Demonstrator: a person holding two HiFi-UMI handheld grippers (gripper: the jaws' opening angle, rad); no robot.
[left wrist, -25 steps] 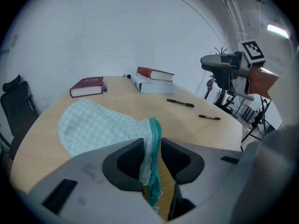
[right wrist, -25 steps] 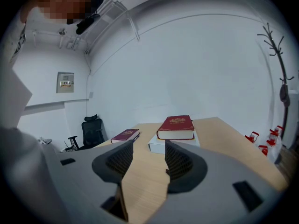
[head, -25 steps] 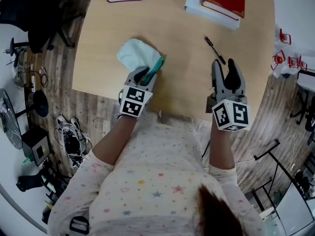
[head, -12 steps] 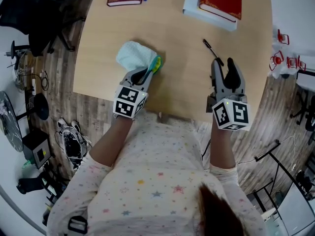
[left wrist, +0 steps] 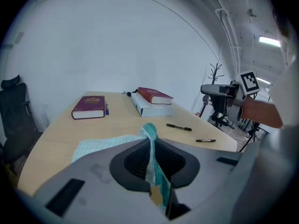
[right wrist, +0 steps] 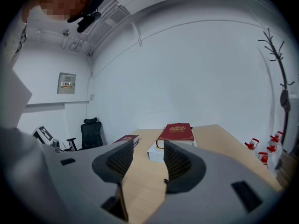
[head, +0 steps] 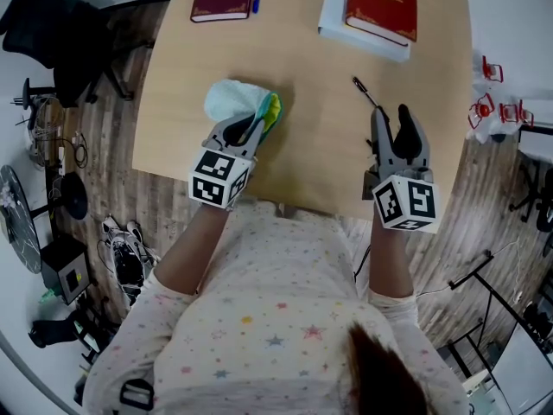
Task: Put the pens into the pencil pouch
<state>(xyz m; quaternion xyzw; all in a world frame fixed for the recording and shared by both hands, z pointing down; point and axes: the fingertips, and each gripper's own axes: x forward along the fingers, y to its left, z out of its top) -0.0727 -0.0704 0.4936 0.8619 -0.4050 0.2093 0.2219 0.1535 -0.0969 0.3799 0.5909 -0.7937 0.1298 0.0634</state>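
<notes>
The left gripper (head: pixel 251 128) is clamped on the teal-trimmed edge of the pale mint fabric pencil pouch (head: pixel 232 100) and lifts that rim, probably to hold its mouth up for loading. 1 slim black pen (left wrist: pixel 179 127) and a second black pen (left wrist: pixel 205 140) lie on the light wooden table (head: pixel 311 154), well right of the pouch. The right gripper (head: pixel 397 137), its jaws partly apart and empty, hovers right of the pouch near those pens, likely ready to collect 1.

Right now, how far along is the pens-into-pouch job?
Done: nothing, no pen shows in the pouch. In hand: left gripper shut on the pouch's edge; right gripper open, empty. Left: two black pens and a blue pen beside the maroon book, all lying on the table.
</notes>
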